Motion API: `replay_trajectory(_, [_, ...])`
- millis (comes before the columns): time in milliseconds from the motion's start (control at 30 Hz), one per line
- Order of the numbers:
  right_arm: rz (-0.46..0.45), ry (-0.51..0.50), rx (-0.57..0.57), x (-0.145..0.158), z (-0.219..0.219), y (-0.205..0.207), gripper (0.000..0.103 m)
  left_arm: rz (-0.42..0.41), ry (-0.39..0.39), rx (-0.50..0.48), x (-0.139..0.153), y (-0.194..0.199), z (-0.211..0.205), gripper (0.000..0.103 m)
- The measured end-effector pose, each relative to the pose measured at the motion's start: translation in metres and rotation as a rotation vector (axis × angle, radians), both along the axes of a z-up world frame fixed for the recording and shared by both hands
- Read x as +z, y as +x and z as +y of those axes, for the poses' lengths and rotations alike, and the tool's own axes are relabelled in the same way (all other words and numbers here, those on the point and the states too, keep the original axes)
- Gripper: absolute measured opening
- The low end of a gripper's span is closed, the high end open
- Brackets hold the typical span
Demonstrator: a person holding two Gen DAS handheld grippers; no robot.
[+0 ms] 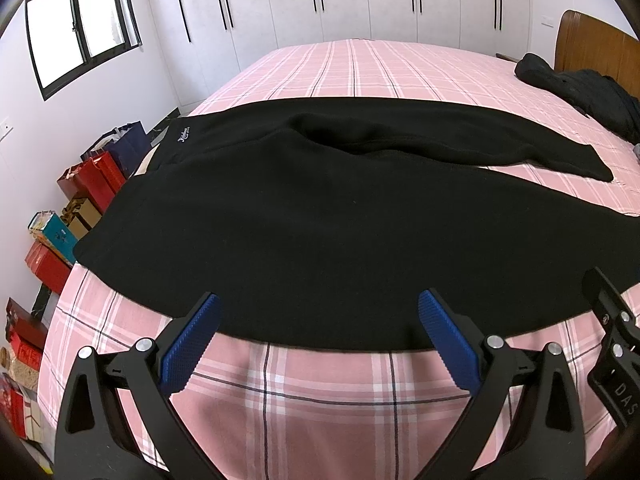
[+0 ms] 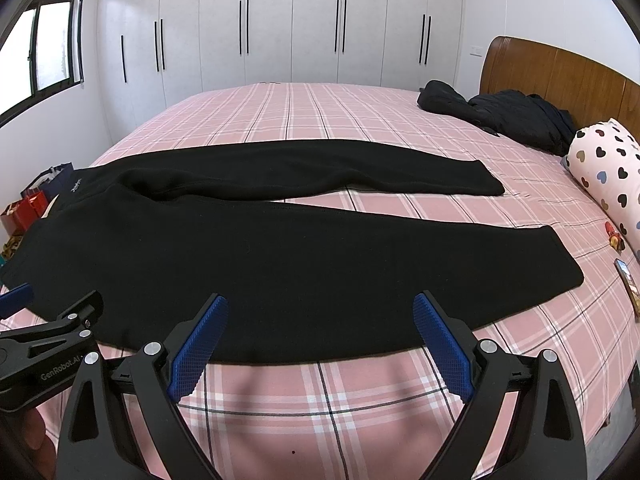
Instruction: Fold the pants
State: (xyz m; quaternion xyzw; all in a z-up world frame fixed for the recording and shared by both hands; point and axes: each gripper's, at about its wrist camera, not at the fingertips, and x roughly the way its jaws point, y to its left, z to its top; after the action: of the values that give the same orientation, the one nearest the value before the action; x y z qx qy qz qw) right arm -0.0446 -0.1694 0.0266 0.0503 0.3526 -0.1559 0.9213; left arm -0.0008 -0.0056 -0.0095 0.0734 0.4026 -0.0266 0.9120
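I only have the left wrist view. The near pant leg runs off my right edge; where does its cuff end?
Observer: On the bed, the near leg's cuff lies flat, short of the mattress's right edge.
Operator: Anything lying close to that cuff?
Observer: A phone and a small red toy, both apart from it.
Operator: What's beyond those?
Observer: A heart-print pillow by the headboard.
Operator: Is the right gripper ready?
Observer: The right gripper is open, over the near edge of the pants.
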Motion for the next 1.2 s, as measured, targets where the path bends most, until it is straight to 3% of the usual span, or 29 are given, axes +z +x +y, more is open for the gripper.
replay_trajectory(933, [0.010, 0.028, 0.015, -0.005, -0.002, 0.003, 0.092, 0.013, 0.001, -0.012, -0.003, 0.001, 0.000, 0.097])
replay_trajectory(1067, [0.037, 0.045, 0.034, -0.007, -0.018, 0.010, 0.092, 0.050, -0.026, -0.029, -0.004, 0.006, 0.009, 0.097])
replay_trajectory(1200, [0.040, 0.032, 0.048, -0.005, -0.066, 0.024, 0.092, 0.042, -0.057, -0.040, 0.011, 0.030, 0.040, 0.097])
